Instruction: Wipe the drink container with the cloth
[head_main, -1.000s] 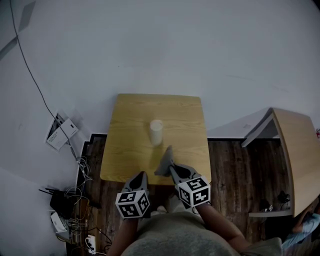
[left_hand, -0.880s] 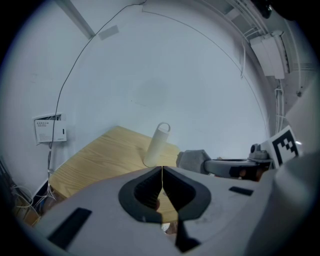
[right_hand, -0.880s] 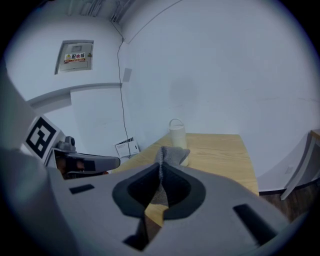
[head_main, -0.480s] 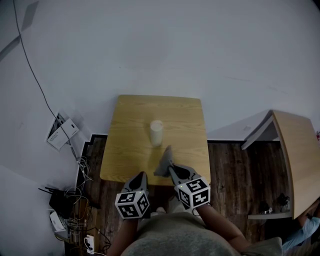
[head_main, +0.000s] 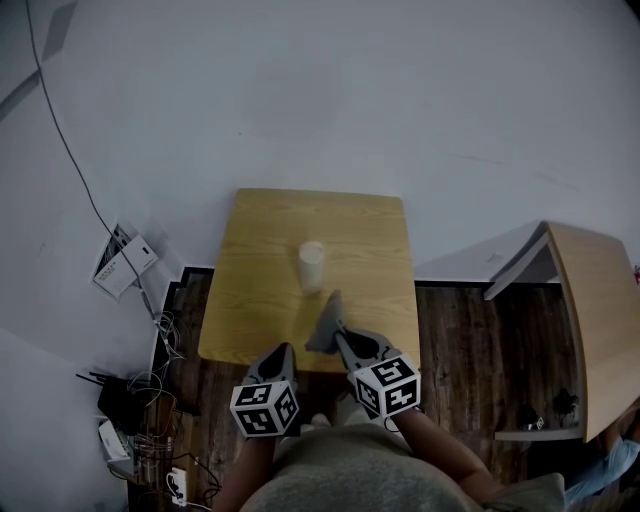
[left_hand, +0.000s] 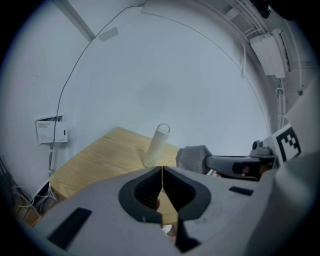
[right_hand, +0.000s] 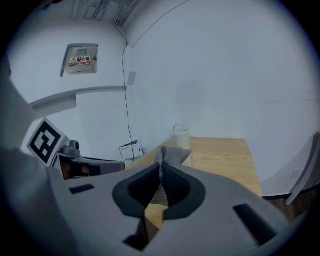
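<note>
- One small square surface (head_main: 258, 255) of light wood stands against a pale wall, on a dark plank floor (head_main: 470, 340).
- One white cylindrical drink container (head_main: 312, 266) with a loop handle on its lid stands upright near the middle of that surface. Nothing else rests on the wood.
- One grey cloth (head_main: 326, 318) hangs in the air on the person's side of the drink container, slightly to its right and close to it. Whether the two touch cannot be told.
- Two hand-held claws are in view, each carrying one black-and-white marker cube.
- The right claw (head_main: 338, 334) is clamped on the grey cloth. A fold sticks up past its tips toward the drink container.
- The left claw (left_hand: 162, 167) has its jaws pressed together with nothing between them. It hangs at the near edge of the surface, to the left of the right claw and farther from the drink container.
- One thin black cable (head_main: 70, 160) runs down the wall, well to the left of the drink container.
- One tangle of wires and dark boxes (head_main: 140, 410) lies on the floor below that cable.
- One second light wooden piece of furniture (head_main: 600, 320) stands well to the right of the drink container.
</note>
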